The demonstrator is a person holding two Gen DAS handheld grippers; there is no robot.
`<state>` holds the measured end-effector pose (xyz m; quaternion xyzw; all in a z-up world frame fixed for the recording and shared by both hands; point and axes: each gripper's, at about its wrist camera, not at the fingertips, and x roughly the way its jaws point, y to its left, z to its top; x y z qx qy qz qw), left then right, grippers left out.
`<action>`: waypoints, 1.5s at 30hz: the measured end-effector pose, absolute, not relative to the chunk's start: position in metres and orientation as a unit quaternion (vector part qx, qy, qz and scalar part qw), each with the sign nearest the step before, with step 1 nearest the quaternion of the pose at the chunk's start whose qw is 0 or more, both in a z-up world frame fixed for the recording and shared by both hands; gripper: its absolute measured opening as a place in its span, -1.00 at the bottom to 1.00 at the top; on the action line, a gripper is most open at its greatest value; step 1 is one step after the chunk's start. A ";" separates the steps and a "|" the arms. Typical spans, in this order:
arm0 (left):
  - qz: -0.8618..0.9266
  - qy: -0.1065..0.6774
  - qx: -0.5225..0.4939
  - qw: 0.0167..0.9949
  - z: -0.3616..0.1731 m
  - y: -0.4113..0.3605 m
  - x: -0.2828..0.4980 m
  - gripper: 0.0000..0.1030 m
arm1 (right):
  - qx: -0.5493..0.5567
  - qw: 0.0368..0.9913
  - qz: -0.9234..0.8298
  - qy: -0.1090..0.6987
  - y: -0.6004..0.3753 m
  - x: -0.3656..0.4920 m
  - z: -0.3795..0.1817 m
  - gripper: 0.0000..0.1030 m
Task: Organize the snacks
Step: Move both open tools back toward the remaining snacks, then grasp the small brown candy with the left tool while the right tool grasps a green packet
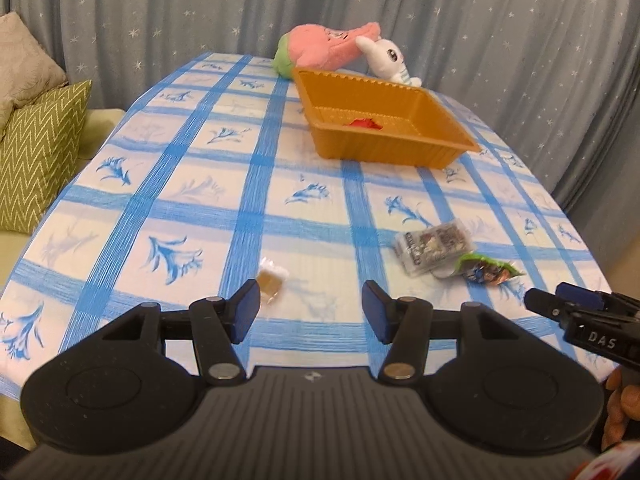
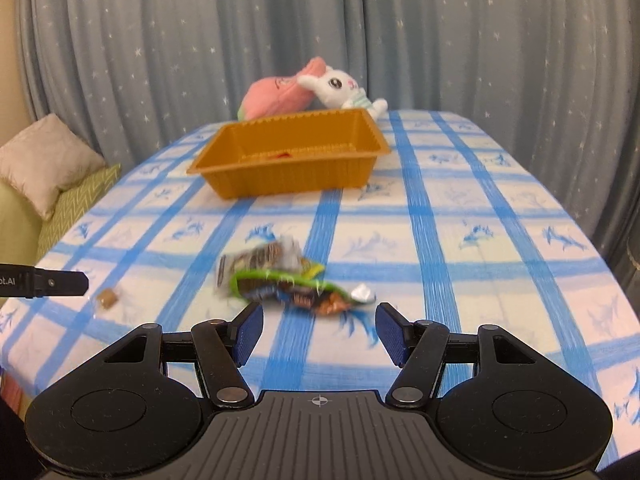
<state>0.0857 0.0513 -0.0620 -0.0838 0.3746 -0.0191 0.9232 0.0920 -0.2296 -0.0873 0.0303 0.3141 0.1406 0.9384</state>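
Plainly, both the left tool (image 1: 310,310) and the right tool (image 2: 319,330), lettered "DAS", gape empty.

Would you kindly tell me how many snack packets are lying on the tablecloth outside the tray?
3: a small clear-wrapped tan candy at left, a silvery printed packet, and a green-edged foil packet touching it on the right. Others may be hidden.

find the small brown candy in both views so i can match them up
Left wrist: the candy lies low, left of centre, on the cloth just past the left gripper's left finger.
Right wrist: the candy lies at the far left, just below the tip of the other gripper.
Shared landmark: the orange tray, farther back on the table in both.
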 end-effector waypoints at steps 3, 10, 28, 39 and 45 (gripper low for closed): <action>-0.015 0.378 -0.080 0.922 -0.066 0.056 0.092 0.02 | 0.037 0.938 0.137 0.316 -0.232 0.094 -0.090 0.21; -0.031 0.406 -0.017 0.913 -0.076 0.062 0.121 -0.08 | 0.045 0.936 0.137 0.321 -0.235 0.099 -0.094 0.21; -0.085 0.448 0.047 0.889 -0.104 0.063 0.150 -0.64 | 0.049 0.931 0.140 0.334 -0.235 0.106 -0.104 0.21; -0.113 0.419 0.033 0.900 -0.089 0.040 0.154 -0.65 | -0.048 0.932 0.178 0.313 -0.224 0.119 -0.097 0.21; -0.132 0.409 0.022 0.903 -0.087 0.028 0.162 -0.65 | -0.123 0.913 0.226 0.317 -0.214 0.135 -0.103 0.21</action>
